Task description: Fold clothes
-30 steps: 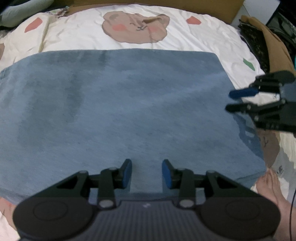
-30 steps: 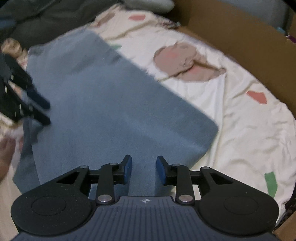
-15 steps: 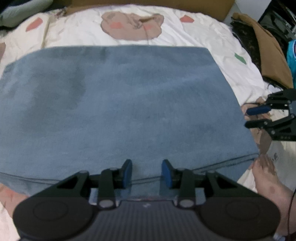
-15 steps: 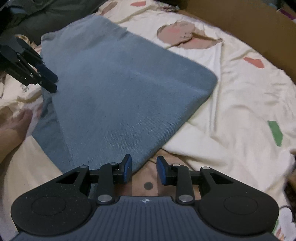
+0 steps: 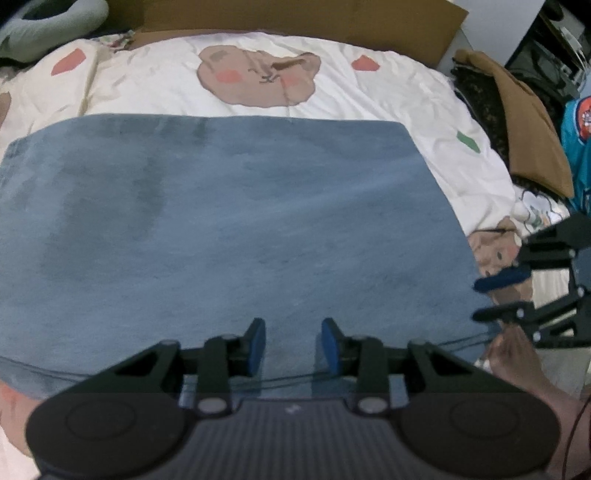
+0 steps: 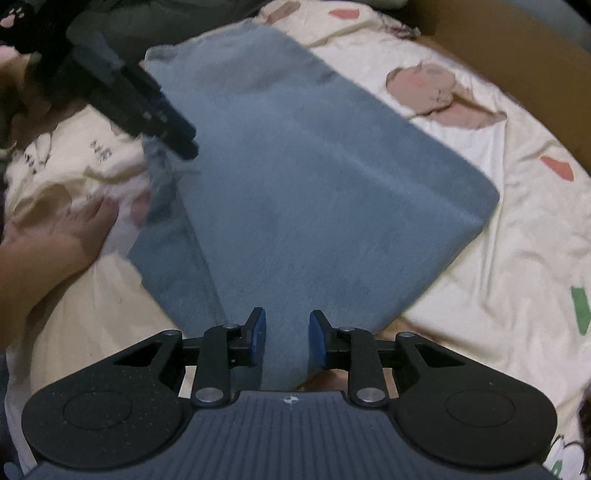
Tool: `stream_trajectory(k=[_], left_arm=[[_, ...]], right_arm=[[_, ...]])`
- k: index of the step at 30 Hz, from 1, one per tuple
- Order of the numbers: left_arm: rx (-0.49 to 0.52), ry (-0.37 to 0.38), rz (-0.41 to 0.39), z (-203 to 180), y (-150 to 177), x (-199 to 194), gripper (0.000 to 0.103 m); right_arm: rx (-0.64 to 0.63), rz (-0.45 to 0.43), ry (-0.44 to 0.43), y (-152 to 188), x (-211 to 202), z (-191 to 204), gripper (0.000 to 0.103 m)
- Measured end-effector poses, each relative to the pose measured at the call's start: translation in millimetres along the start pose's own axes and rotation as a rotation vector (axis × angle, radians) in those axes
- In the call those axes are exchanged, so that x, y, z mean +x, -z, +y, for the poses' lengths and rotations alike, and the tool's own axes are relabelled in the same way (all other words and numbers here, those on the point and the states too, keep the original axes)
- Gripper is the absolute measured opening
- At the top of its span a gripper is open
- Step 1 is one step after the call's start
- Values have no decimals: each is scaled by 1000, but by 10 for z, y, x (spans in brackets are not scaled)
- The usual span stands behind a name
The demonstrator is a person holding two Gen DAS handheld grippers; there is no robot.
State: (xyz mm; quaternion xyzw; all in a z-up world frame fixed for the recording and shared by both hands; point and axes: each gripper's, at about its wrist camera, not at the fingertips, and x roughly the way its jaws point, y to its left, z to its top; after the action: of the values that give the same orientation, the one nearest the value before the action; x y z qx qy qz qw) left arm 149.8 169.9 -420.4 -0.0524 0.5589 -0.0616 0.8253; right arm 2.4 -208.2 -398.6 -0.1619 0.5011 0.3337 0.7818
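Note:
A blue-grey cloth lies folded flat on a bear-print bed sheet. My left gripper hovers low over the cloth's near hem; its jaws are closing, with the hem beneath them and the pads not pressing on it. My right gripper is over the cloth's near corner, jaws also closing, the corner lying in the gap between the pads. Each gripper shows in the other view: the right gripper at the cloth's right edge, the left gripper blurred at the upper left.
A person's bare foot rests on the sheet by the cloth's right corner, and the same foot shows in the right wrist view. A brown board backs the bed. A brown garment and a teal one lie at the right.
The right gripper has moved from the bare sheet onto the cloth's corner. The left gripper has crept forward over the near hem. Both pairs of jaws stand slightly narrower.

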Motion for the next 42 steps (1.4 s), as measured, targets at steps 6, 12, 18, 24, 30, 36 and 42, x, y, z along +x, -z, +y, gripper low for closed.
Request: stream_trajectory(k=[6, 12, 18, 24, 30, 36, 42], left_arm=[[1, 58, 23, -54, 64, 26, 31], [22, 157, 60, -183, 195, 13, 25], [78, 198, 123, -318, 291, 93, 19], [103, 205, 200, -402, 351, 261, 19], [88, 200, 216, -350, 342, 334, 22], [61, 219, 209, -329, 260, 224, 18], [84, 222, 135, -327, 102, -43, 22]], right_arm=[[-4, 61, 6, 126, -3, 104, 25], [67, 52, -3, 107, -116, 23, 24], [194, 42, 31, 103, -163, -168, 25], [313, 31, 46, 100, -100, -368, 26], [434, 14, 25, 98, 7, -535, 29], [678, -10, -48, 208, 132, -817, 35], [831, -55, -176, 349, 127, -947, 33]])
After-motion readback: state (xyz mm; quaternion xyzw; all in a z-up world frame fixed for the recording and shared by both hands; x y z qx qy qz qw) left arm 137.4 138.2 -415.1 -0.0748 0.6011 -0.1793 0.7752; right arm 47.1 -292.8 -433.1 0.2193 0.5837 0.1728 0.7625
